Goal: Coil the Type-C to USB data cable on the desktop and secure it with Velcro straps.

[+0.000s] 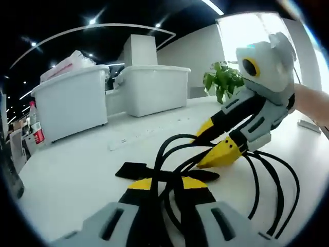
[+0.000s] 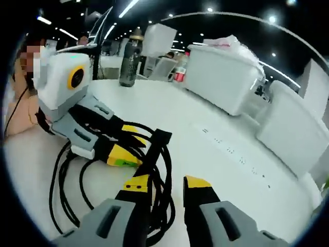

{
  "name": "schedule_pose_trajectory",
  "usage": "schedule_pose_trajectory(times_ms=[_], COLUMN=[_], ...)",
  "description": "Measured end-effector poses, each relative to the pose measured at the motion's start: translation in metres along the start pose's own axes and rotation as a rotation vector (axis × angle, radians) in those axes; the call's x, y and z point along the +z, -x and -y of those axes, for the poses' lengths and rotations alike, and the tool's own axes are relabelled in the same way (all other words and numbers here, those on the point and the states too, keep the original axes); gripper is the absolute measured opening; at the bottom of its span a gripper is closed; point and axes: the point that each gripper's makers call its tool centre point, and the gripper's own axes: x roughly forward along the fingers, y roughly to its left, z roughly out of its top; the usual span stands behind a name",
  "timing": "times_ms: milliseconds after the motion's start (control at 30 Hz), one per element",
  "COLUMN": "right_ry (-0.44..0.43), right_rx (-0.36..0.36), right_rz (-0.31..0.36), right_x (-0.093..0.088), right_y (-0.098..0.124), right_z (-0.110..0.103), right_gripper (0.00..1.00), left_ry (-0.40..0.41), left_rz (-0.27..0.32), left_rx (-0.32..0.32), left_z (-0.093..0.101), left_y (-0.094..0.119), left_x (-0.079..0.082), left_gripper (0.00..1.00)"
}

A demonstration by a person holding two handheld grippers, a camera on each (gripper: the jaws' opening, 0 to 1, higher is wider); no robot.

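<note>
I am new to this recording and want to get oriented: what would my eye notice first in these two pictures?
First, the black cable lying in loose loops on the white desk, with a black Velcro strap across the bundle. Both yellow-tipped grippers meet there: the left gripper closes on the bundle from below, and the right gripper reaches in from the right. Behind stand two white bins and a green plant.

Both views sit low and close over the white worktop (image 1: 77, 175), facing each other across the coiled black cable (image 2: 154, 170).
</note>
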Motion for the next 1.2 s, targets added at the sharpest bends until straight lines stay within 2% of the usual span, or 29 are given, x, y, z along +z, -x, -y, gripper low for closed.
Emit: schedule_pose_trajectory(times_ms=[67, 100, 133, 233, 333, 367, 433, 500, 533, 633, 667, 733, 767, 833, 867, 933, 967, 1033, 1100, 1200], right_ry=[-0.088, -0.119, -0.120, -0.086, -0.074, -0.124, -0.178, -0.114, -0.115, -0.118, -0.156, -0.171, -0.170, -0.159, -0.156, -0.153, -0.151, -0.146, -0.136, -0.143], right_rx=[0.029, 0.020, 0.017, -0.010, -0.014, -0.018, 0.015, -0.001, -0.001, 0.002, 0.011, 0.015, 0.016, 0.016, 0.018, 0.021, 0.021, 0.019, 0.015, 0.003], right_rz=[0.074, 0.108, 0.132, 0.130, 0.136, 0.144, 0.123, 0.106, 0.097, 0.089, 0.101, 0.103, 0.105, 0.112, 0.112, 0.111, 0.111, 0.110, 0.108, 0.100], right_x=[0.013, 0.020, 0.025, 0.027, 0.027, 0.028, 0.022, 0.013, 0.010, 0.001, 0.002, 0.001, 0.001, 0.001, 0.000, 0.000, -0.001, -0.001, -0.002, -0.005], right_y=[0.012, 0.017, 0.019, 0.002, -0.017, -0.021, -0.027, -0.029, -0.030, -0.033, -0.032, -0.032, -0.032, -0.031, -0.031, -0.029, -0.029, -0.028, -0.027, -0.024], right_z=[-0.001, 0.001, 0.003, 0.005, 0.005, 0.005, -0.001, 0.003, 0.003, 0.005, 0.006, 0.008, 0.007, 0.006, 0.006, 0.005, 0.005, 0.005, 0.005, 0.005], right_gripper=[0.22, 0.22, 0.22, 0.23, 0.17, 0.12, 0.09, 0.08, 0.08, 0.07, 0.07, 0.07, 0.07, 0.07, 0.07, 0.07, 0.07, 0.07, 0.07, 0.07], left_ry=[0.011, 0.013, 0.018, 0.029, 0.034, 0.037, 0.049, 0.052, 0.050, 0.102, 0.090, 0.221, 0.293, 0.455, 0.483, 0.472, 0.453, 0.417, 0.325, 0.190], left_rz=[0.001, 0.000, -0.002, -0.007, -0.006, -0.005, -0.004, -0.001, 0.001, 0.048, 0.066, 0.167, 0.219, 0.281, 0.294, 0.292, 0.282, 0.269, 0.210, 0.125], left_rx=[-0.002, -0.003, -0.007, -0.012, -0.010, -0.010, -0.010, -0.011, -0.014, -0.090, -0.106, -0.128, -0.118, -0.032, 0.013, 0.068, 0.083, 0.060, 0.022, 0.065], left_z=[-0.001, -0.001, -0.001, -0.002, -0.003, -0.003, -0.005, -0.005, -0.006, 0.002, 0.001, -0.003, -0.010, -0.036, -0.047, -0.059, -0.059, -0.049, -0.031, -0.029], left_y=[0.000, -0.001, -0.001, -0.004, -0.004, -0.004, -0.004, -0.005, -0.005, 0.001, 0.004, 0.011, 0.013, 0.011, 0.008, 0.004, 0.002, -0.006, -0.015, -0.025], left_x=[-0.001, -0.001, -0.001, -0.001, -0.001, -0.001, -0.002, -0.002, -0.002, 0.001, 0.004, 0.022, 0.031, 0.042, 0.042, 0.040, 0.039, 0.041, 0.037, 0.023], left_gripper=[0.19, 0.19, 0.19, 0.19, 0.20, 0.20, 0.21, 0.22, 0.22, 0.31, 0.33, 0.33, 0.33, 0.31, 0.26, 0.10, 0.07, 0.07, 0.07, 0.07])
